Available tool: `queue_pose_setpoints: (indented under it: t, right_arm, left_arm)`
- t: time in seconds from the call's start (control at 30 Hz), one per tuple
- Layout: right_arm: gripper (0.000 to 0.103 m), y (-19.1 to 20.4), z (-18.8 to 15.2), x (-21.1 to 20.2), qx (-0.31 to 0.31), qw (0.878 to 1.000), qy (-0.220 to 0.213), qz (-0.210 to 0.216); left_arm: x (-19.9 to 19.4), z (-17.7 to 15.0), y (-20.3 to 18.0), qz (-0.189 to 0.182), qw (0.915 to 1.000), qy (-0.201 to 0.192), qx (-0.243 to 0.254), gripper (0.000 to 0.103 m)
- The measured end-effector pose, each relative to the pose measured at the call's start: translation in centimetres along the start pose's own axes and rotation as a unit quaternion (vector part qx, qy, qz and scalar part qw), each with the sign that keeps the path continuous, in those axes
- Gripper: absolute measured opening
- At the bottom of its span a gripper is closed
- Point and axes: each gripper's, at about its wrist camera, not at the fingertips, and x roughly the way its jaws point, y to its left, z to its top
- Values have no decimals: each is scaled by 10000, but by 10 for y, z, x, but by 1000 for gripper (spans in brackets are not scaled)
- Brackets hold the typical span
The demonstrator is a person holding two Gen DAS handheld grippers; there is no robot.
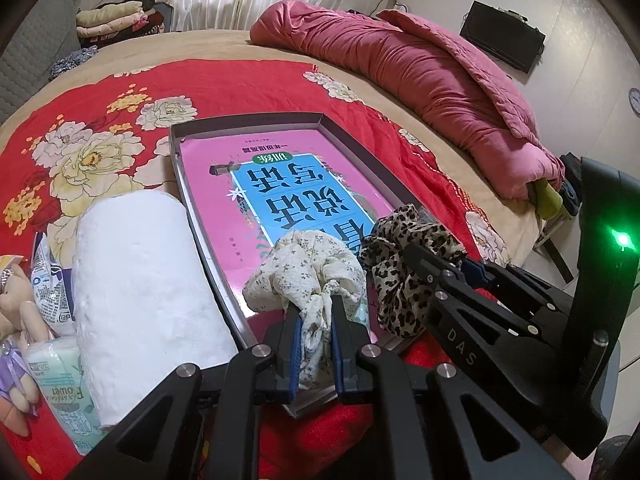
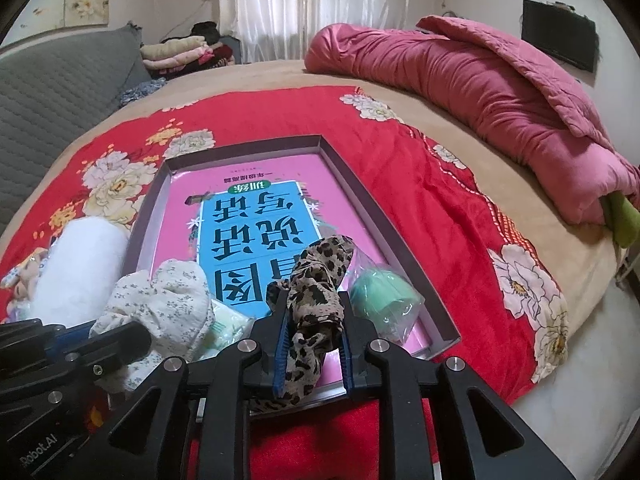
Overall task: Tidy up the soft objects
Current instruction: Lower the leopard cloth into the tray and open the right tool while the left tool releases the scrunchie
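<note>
left tool (image 1: 314,320) pinches the cream floral scrunchie (image 1: 308,272), right tool (image 2: 314,340) clamps the leopard scrunchie (image 2: 316,292)

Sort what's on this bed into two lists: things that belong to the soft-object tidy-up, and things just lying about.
Part of the job:
floral scrunchie, held by the left gripper
leopard scrunchie, held by the right gripper
shallow box
bagged green sponge
white roll
tissue pack

Lying about:
pink quilt
folded clothes
wall screen
</note>
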Motion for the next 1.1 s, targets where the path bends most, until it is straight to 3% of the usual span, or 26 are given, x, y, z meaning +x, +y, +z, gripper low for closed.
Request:
queue_pose_setpoints:
  t: [0.1, 0.3, 0.43, 0.6, 1.1]
  right_arm:
    - [31, 0, 0, 1, -20, 10000, 13, -4]
    - [33, 1, 1, -2, -10, 10000, -63, -45]
    - [47, -2, 1, -9, 49, 9997, -220, -95]
    - [50, -5, 3, -17, 66, 9986, -435, -304]
    - [55, -17, 3, -19, 278, 9969, -509, -523]
  left_arm:
    - [0, 0, 0, 5, 10000, 2, 14, 13]
    - [1, 0, 0, 14, 10000, 13, 45, 13]
    - [1, 0, -2, -9, 10000, 29, 65, 13]
    - [3, -1, -5, -67, 9999, 63, 125, 13]
    - [10, -3, -9, -159, 9996, 198, 129, 16]
